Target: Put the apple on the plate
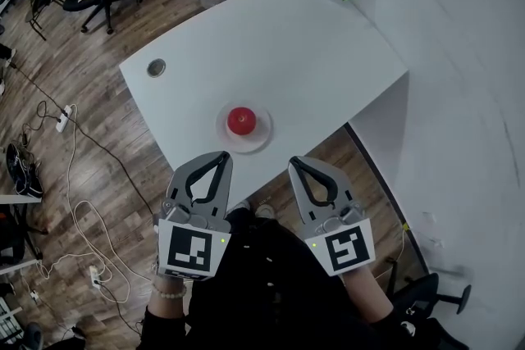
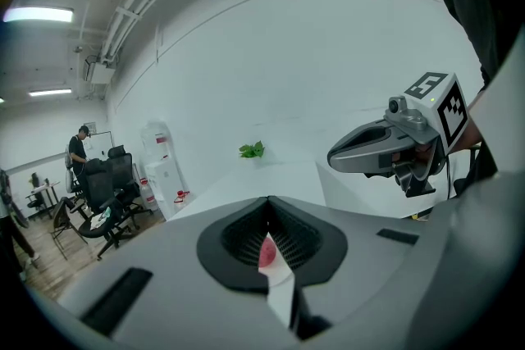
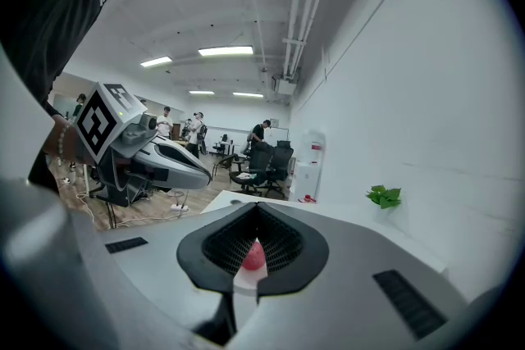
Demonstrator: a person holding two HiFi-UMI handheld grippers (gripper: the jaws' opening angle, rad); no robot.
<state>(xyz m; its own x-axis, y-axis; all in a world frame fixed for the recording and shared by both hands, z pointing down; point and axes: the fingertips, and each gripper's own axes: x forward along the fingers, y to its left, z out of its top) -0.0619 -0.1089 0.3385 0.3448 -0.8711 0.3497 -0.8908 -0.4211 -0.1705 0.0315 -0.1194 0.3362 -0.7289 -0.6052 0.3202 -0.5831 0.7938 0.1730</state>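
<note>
Your left hand-held gripper, lower centre-left of the head view, has its jaws pressed together on nothing. To its right, your right hand-held gripper is likewise closed and empty. Just above both, the apple sits on the plate at the tabletop's lower edge, so the task looks done.
</note>
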